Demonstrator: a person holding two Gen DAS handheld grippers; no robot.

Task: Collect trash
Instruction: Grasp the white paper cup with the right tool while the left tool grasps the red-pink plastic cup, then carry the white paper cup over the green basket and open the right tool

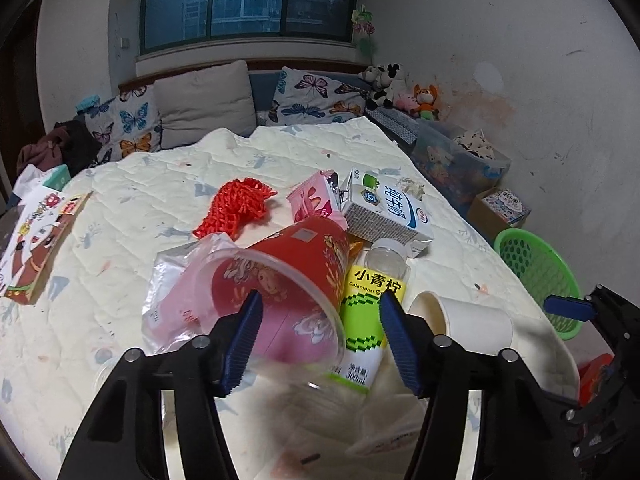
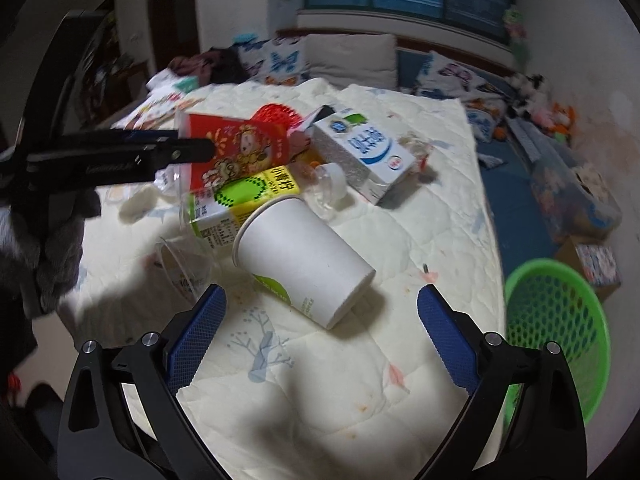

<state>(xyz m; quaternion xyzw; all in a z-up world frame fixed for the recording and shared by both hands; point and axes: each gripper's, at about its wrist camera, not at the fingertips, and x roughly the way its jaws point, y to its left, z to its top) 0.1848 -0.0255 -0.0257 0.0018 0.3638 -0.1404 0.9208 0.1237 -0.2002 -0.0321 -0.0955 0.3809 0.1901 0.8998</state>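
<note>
Trash lies piled on a cream quilt [image 1: 120, 208]. A red printed cup [image 1: 304, 264] lies on its side inside a clear plastic shell, mouth towards my left gripper [image 1: 320, 296]. Its left pad stands in front of that mouth. Its right pad stands over a clear bottle with a yellow-green label [image 1: 368, 304]. I see no pad pressing. The right wrist view shows the left gripper [image 2: 192, 148] reaching the red cup [image 2: 236, 148] from the side. My right gripper [image 2: 322, 290] stands wide open just short of a white paper cup [image 2: 304, 256] lying on its side.
A milk carton [image 1: 392, 208], a pink wrapper [image 1: 312, 200], red foam netting [image 1: 236, 204] and a clear bag [image 1: 176, 300] lie around the cup. A green mesh basket [image 2: 556, 320] stands off the bed's right edge. A picture book [image 1: 36, 240] lies far left.
</note>
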